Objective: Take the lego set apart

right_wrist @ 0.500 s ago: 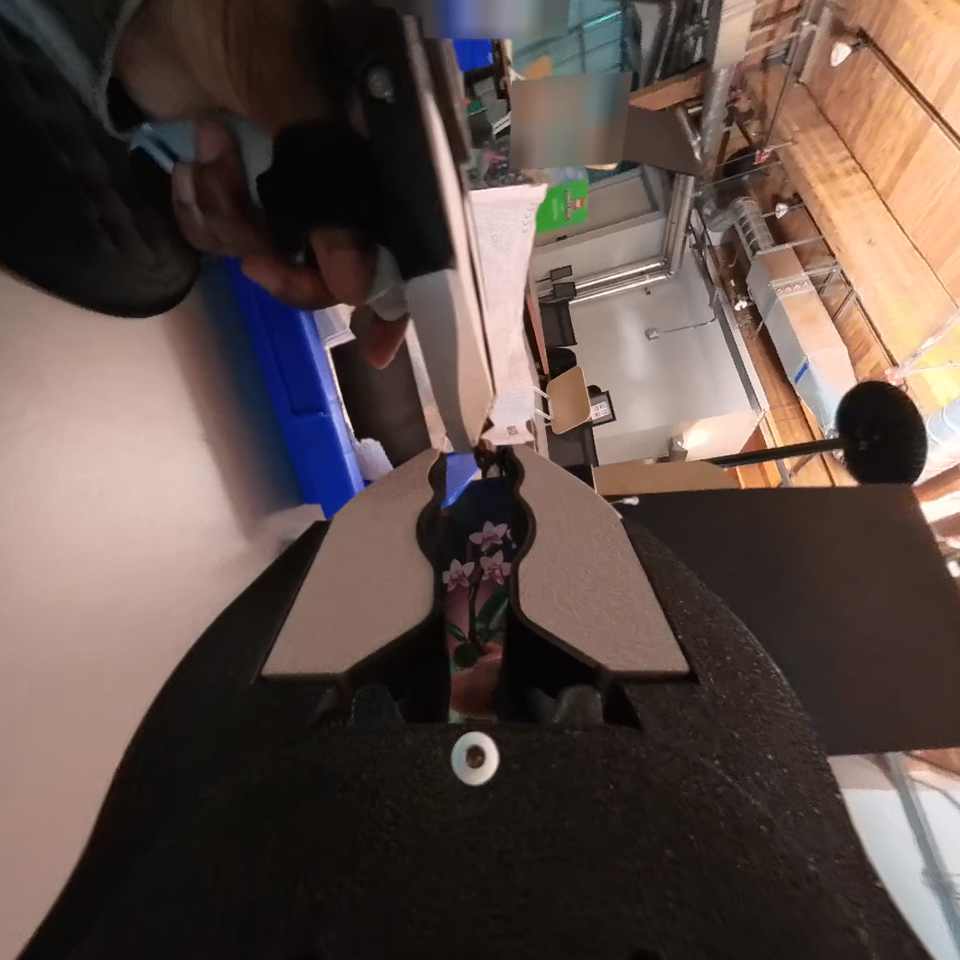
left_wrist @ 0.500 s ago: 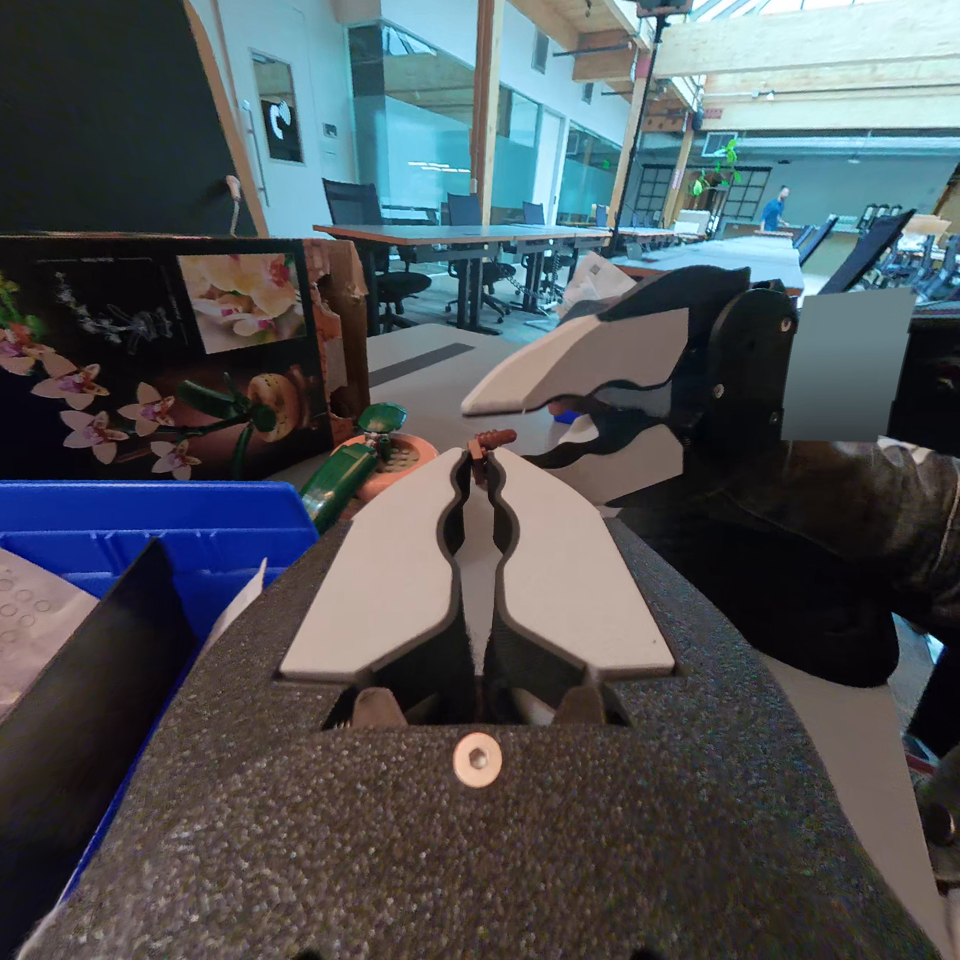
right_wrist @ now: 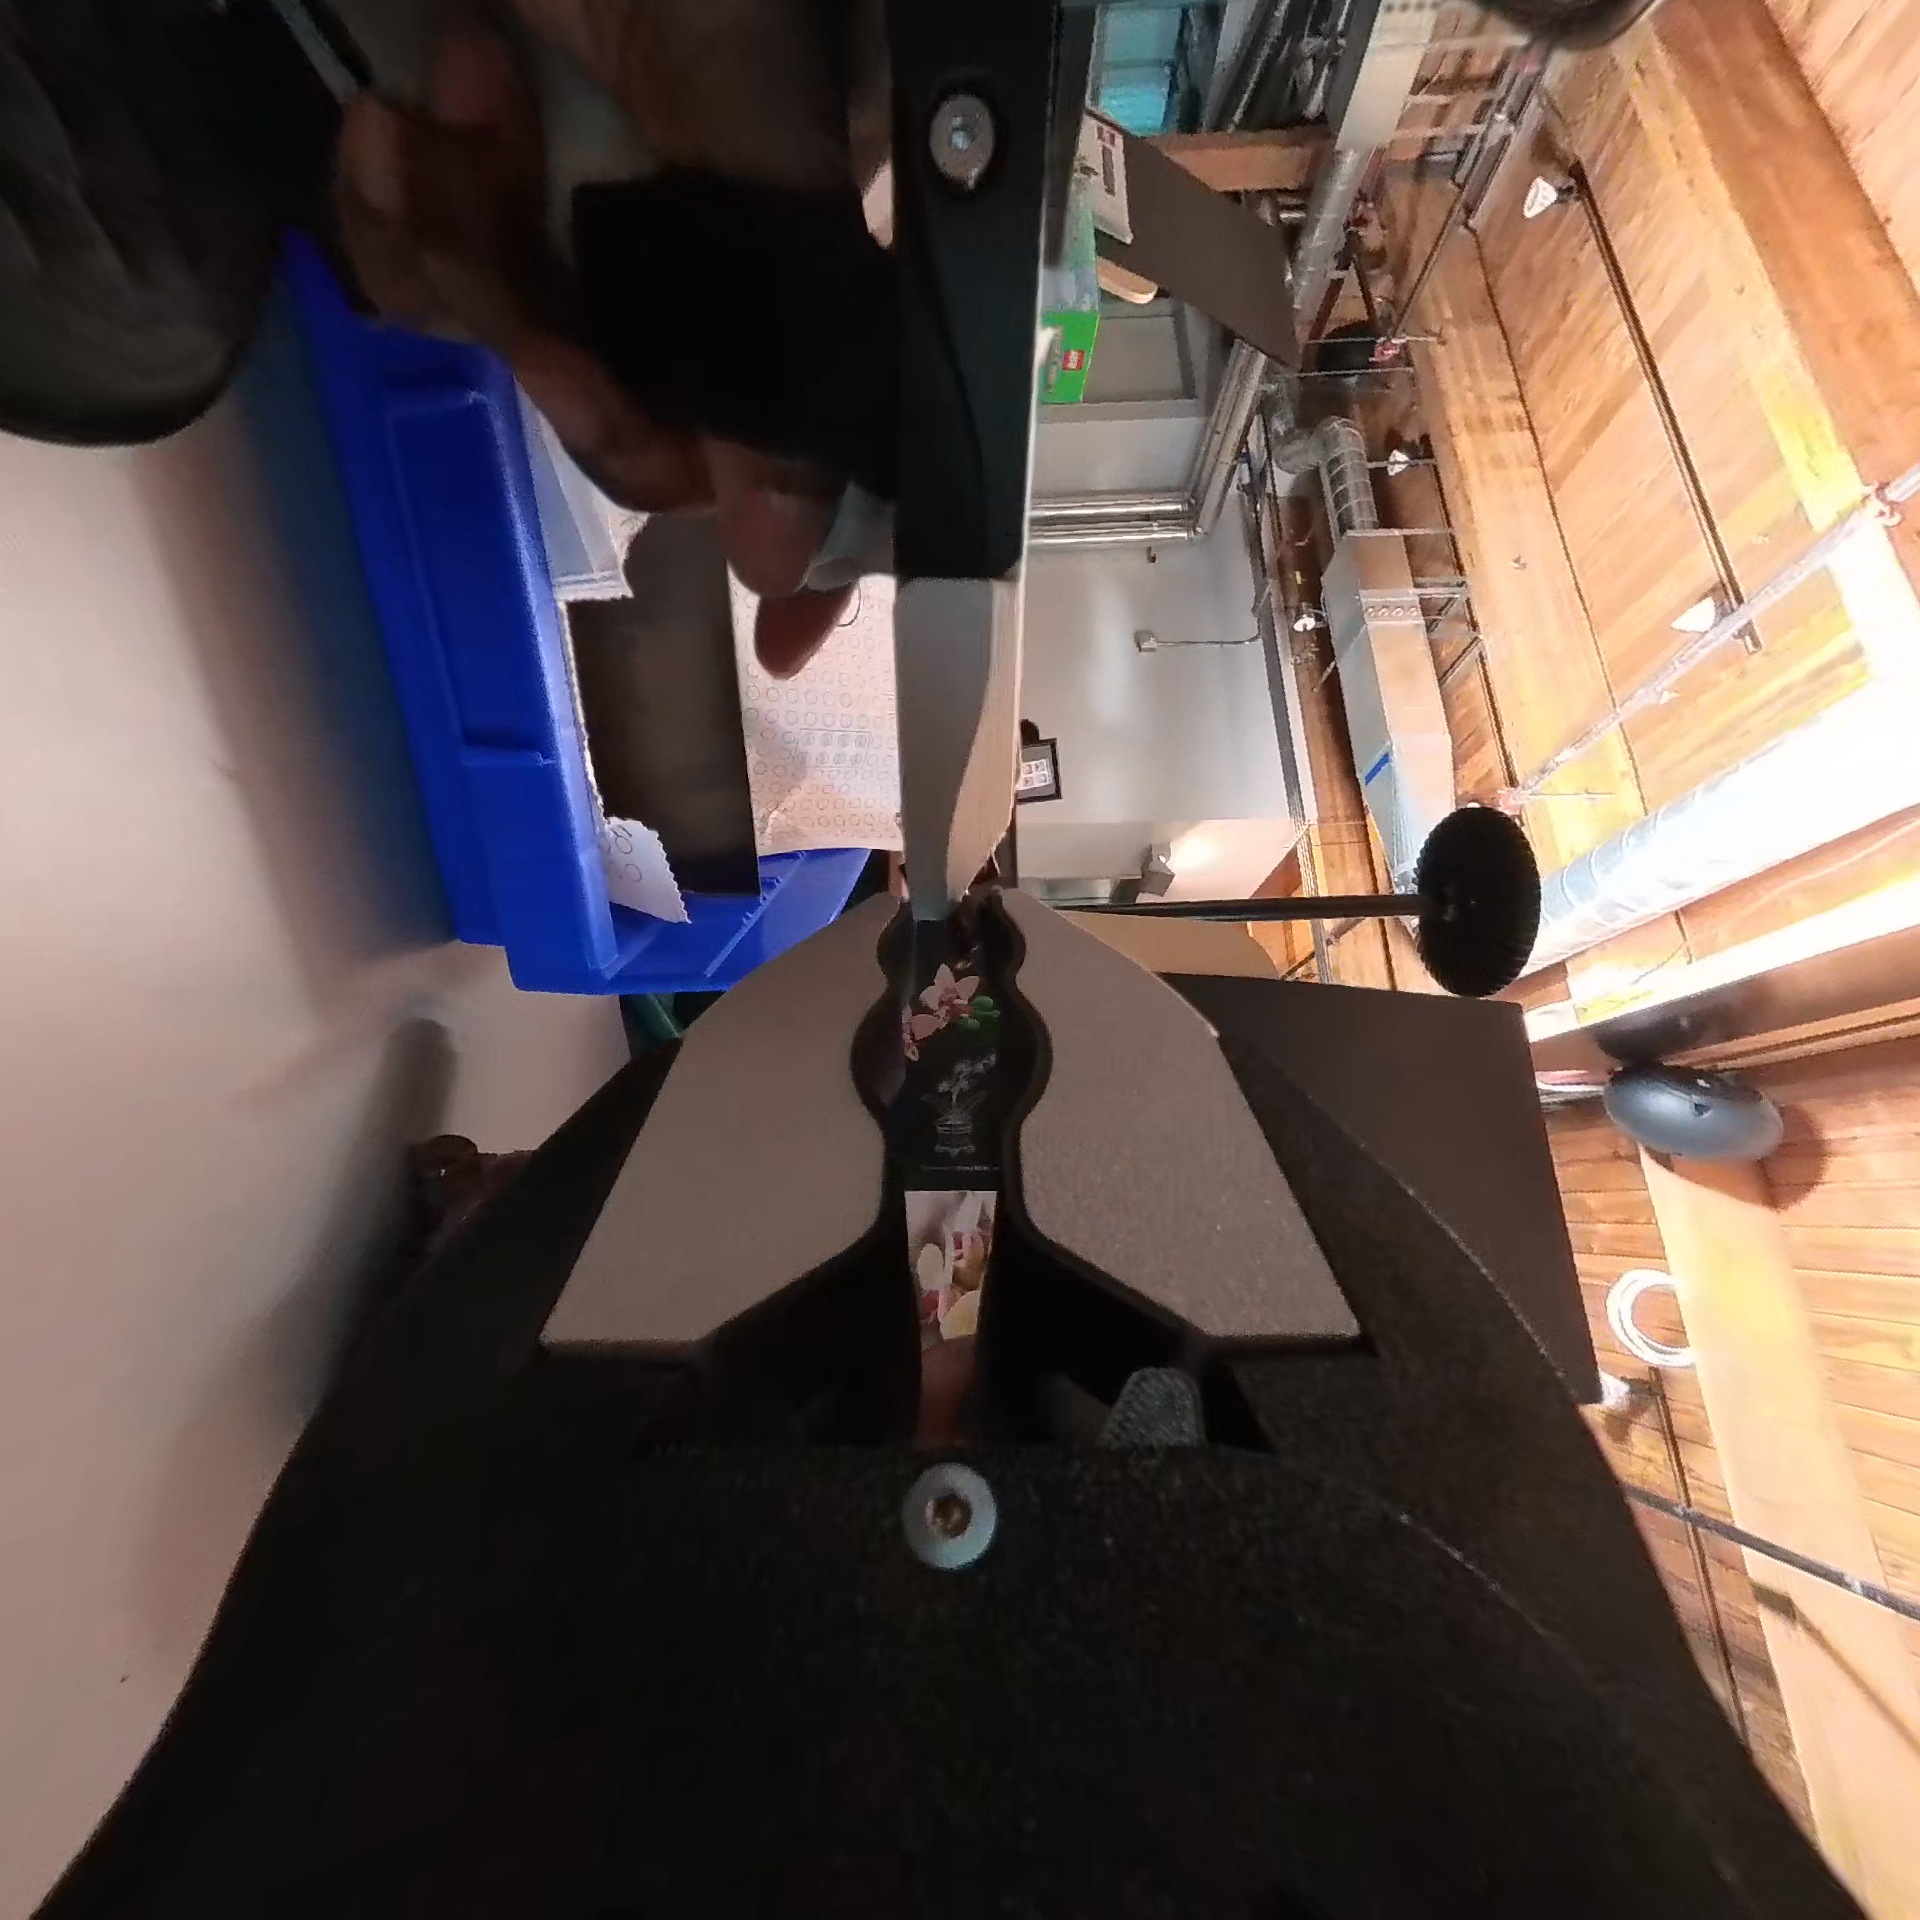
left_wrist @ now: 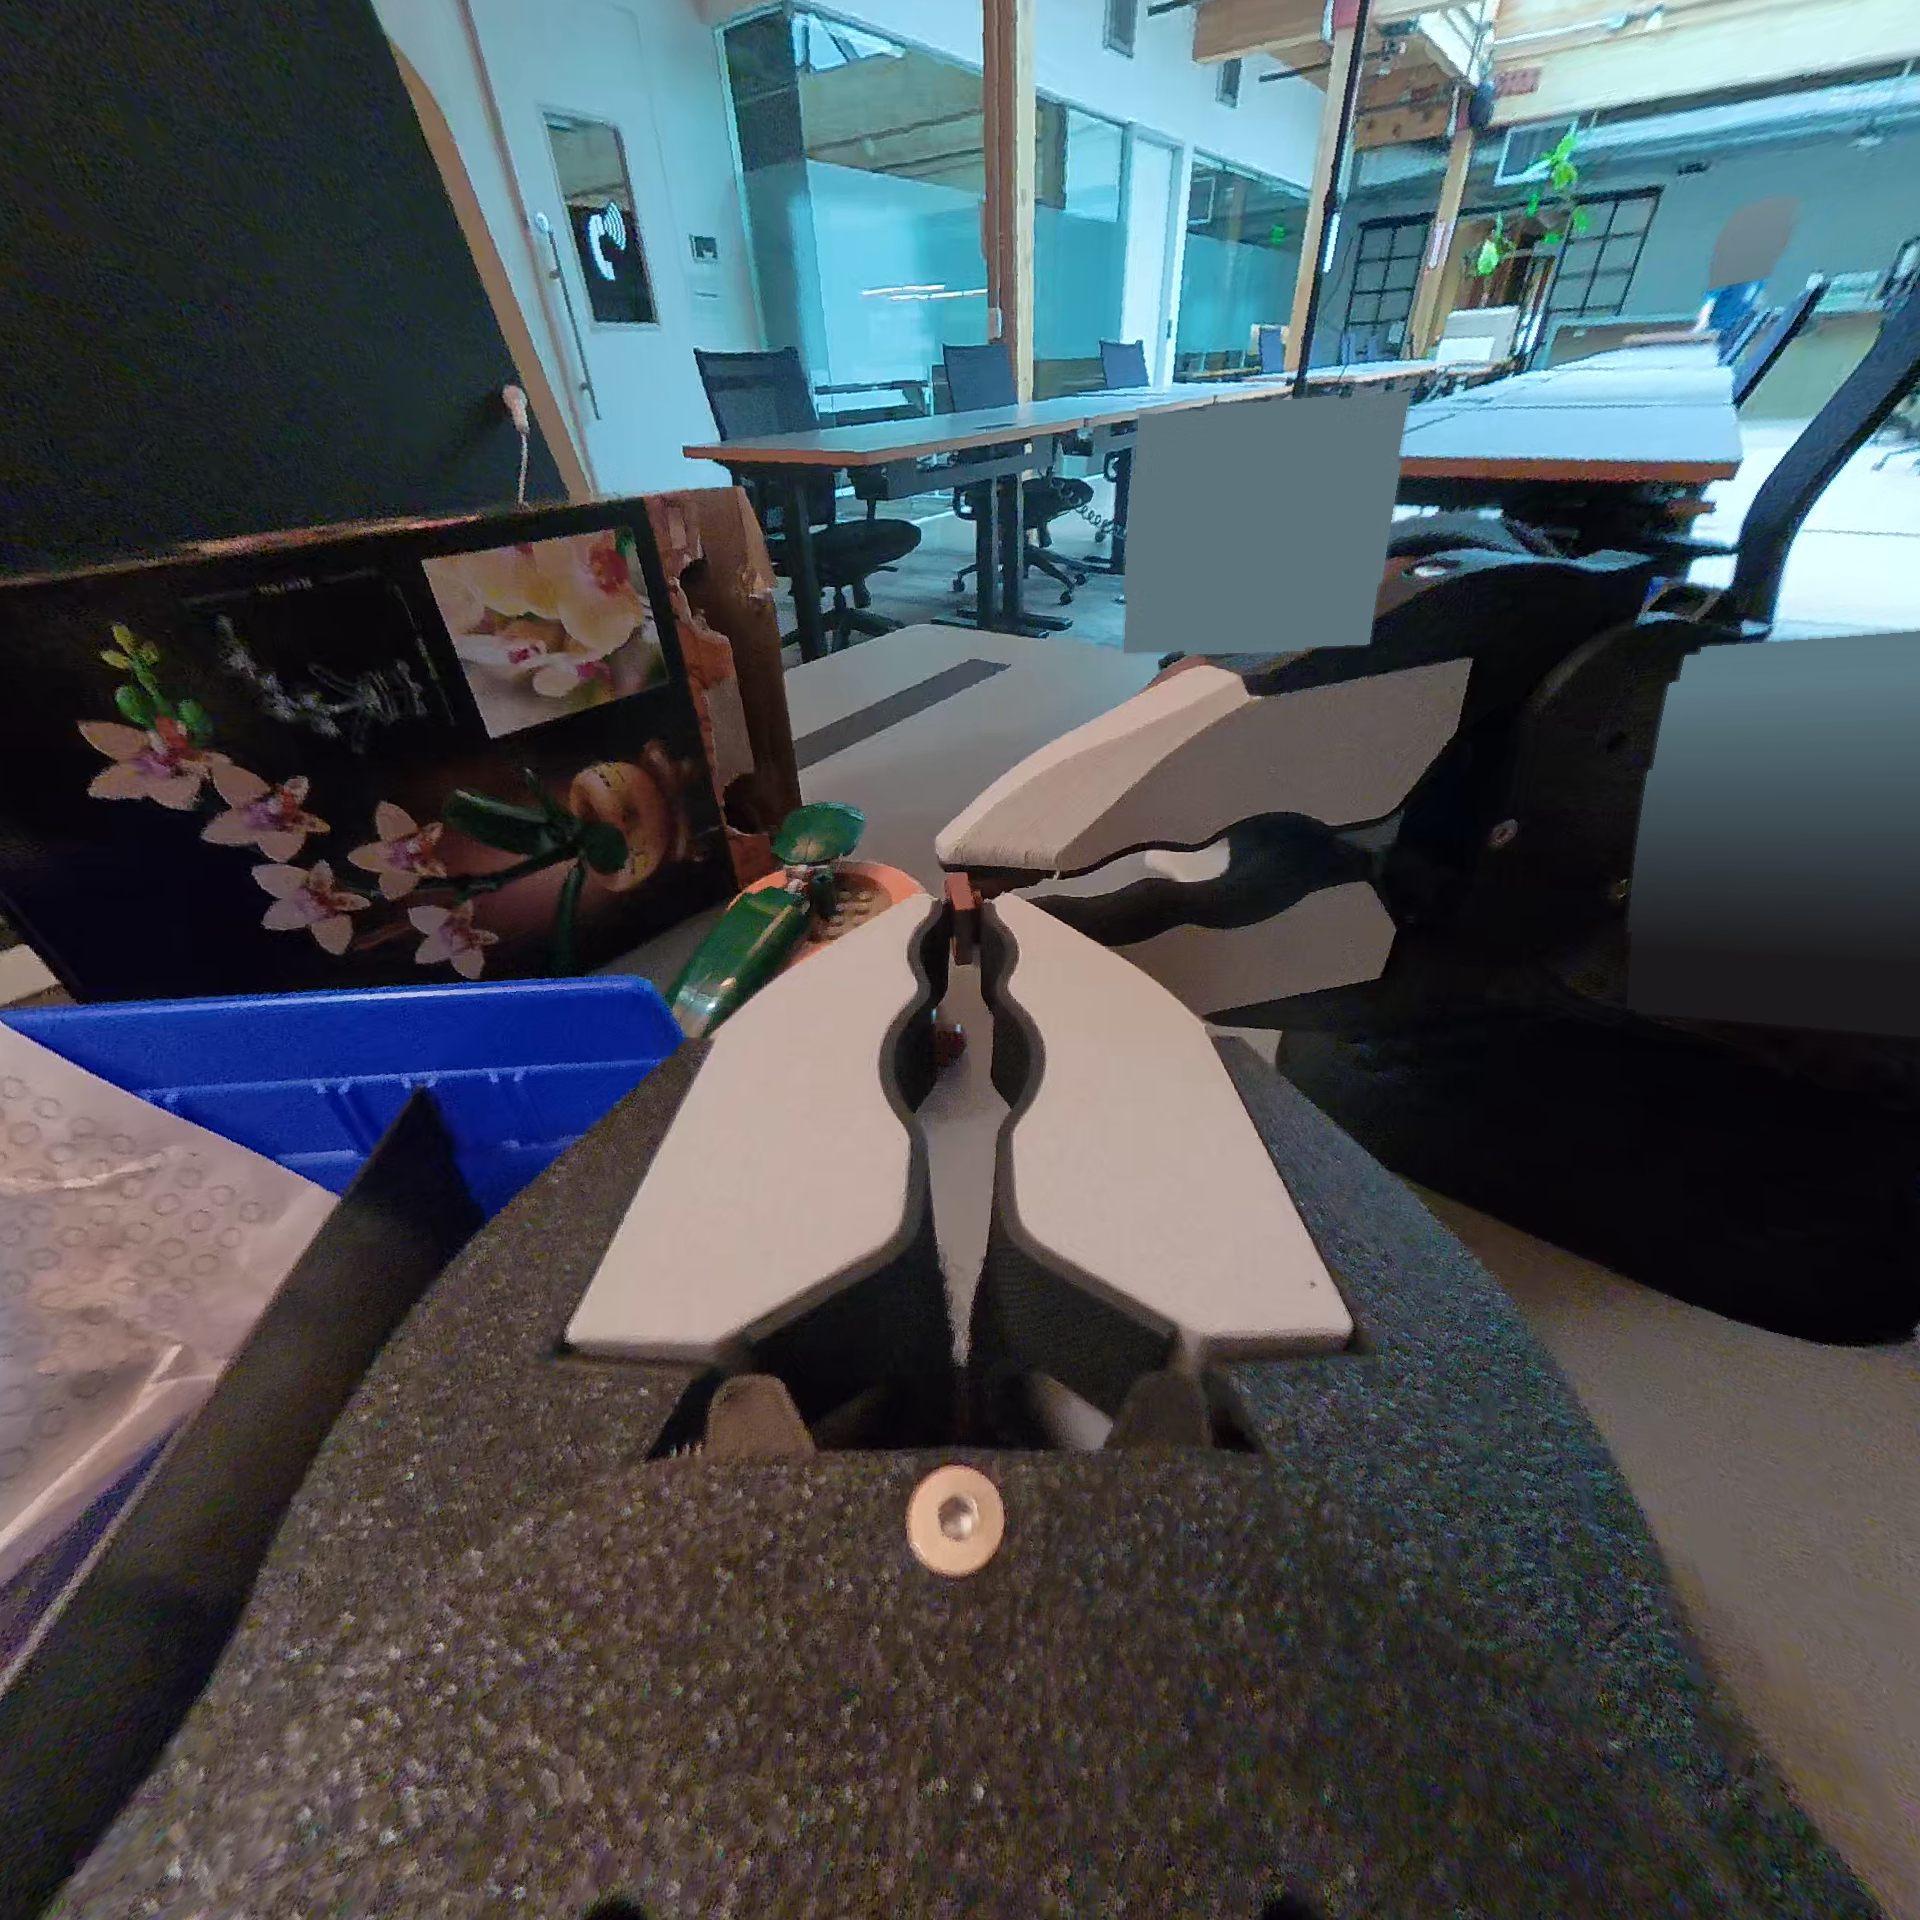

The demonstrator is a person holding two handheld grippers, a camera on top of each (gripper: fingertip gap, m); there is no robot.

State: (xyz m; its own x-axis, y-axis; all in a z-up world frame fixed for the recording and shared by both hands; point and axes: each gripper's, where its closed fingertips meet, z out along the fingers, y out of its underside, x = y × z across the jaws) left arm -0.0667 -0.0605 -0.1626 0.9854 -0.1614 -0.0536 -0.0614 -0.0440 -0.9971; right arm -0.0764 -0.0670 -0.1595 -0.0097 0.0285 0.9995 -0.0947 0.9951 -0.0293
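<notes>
Brown lego piece [left_wrist: 962,920] between left gripper [left_wrist: 964,914] tips

Box [left_wrist: 364,748] stands behind bin [left_wrist: 343,1049], pot [left_wrist: 842,899] to their right.

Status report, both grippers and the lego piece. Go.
Left gripper shut on small brown lego piece. Right gripper pinching its top end. Green leaf piece and pink pot just behind; nothing blocking.

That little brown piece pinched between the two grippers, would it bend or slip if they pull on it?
The brown piece looks like hard plastic, so it would probably stay stiff, not bend. It is thin and only its ends are caught by the left gripper and the right gripper, so it could slip or twist free. It seems very light.
</notes>
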